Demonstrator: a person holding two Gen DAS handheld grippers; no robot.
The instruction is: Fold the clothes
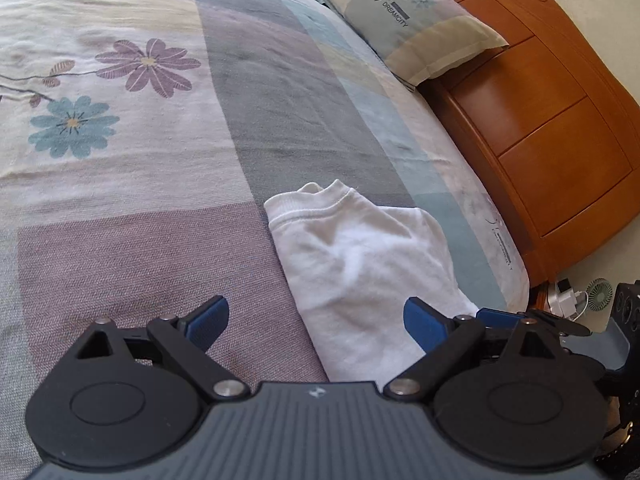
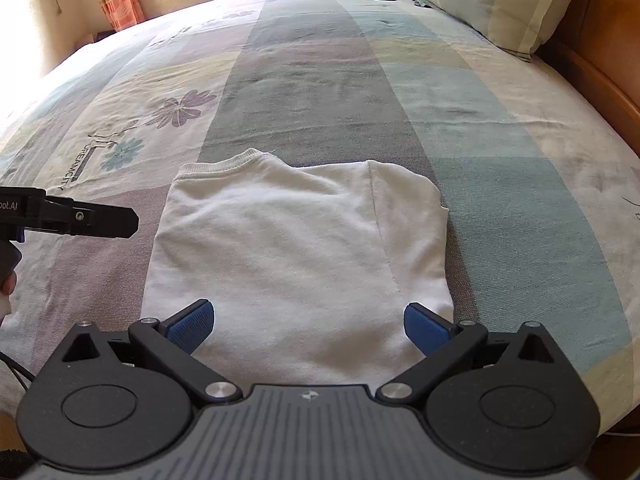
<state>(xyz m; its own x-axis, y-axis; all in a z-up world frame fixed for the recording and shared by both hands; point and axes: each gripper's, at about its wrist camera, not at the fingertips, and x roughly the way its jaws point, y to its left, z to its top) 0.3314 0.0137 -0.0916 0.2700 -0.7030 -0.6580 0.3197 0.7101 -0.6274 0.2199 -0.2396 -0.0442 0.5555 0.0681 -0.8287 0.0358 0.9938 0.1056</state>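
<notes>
Folded white sweatshirt (image 2: pixel 296 256) lying flat on the bed (image 2: pixel 500 148), collar toward the far side, near the bed's close edge. Right tool (image 2: pixel 309 326) spread wide, empty, blue pads (image 2: pixel 192 326) just above the sweatshirt's near hem; touching or not, cannot tell. Left tool (image 1: pixel 316 322) also spread wide, gripping nothing, hovering over the sweatshirt's left edge, one pad over bare patchwork bedspread (image 1: pixel 160 184), the other over white cloth (image 1: pixel 360 276). In the right wrist view, left tool's black finger (image 2: pixel 100 220) just beside the garment's left side, apart from it. Pillow (image 1: pixel 416 20) against the wooden headboard (image 1: pixel 552 120), well apart from the sweatshirt. Small fan (image 1: pixel 599 294) on the floor past the bed corner.
</notes>
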